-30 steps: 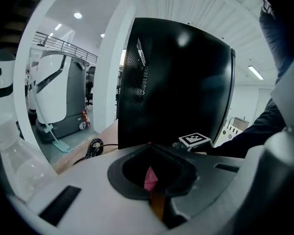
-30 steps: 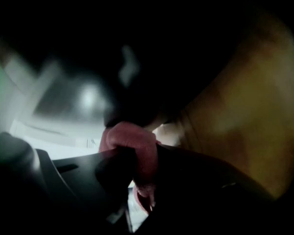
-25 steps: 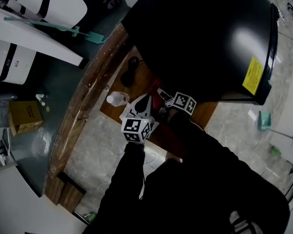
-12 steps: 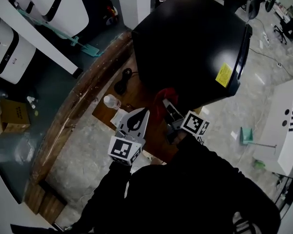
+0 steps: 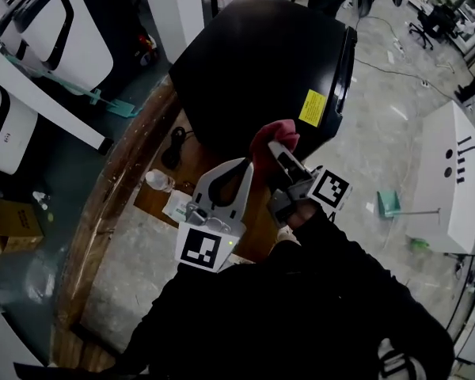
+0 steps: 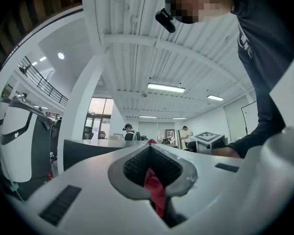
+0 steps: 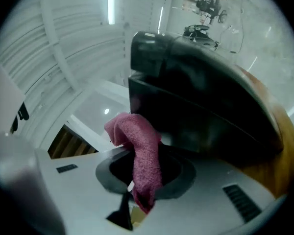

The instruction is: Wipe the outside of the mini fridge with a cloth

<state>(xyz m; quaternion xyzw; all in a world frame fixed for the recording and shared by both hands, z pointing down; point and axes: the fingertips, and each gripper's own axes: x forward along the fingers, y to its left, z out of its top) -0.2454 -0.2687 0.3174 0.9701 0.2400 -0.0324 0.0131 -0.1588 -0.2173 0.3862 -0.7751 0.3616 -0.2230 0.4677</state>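
Pink cloth [image 7: 143,141] pinched in R claw [image 7: 137,177], L claw [image 5: 242,166] shut, black mini fridge [image 5: 253,62] nearby.

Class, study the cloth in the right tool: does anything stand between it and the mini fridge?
Nothing visible does. The right tool grips the pink cloth, and the right gripper view shows only open air between it and the black mini fridge. The left tool sits aside.

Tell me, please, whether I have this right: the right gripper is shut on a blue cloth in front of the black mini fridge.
Not quite: the cloth is pinkish red, not blue, as the right gripper view shows. The rest stands: the right gripper is shut on it in front of the black mini fridge.
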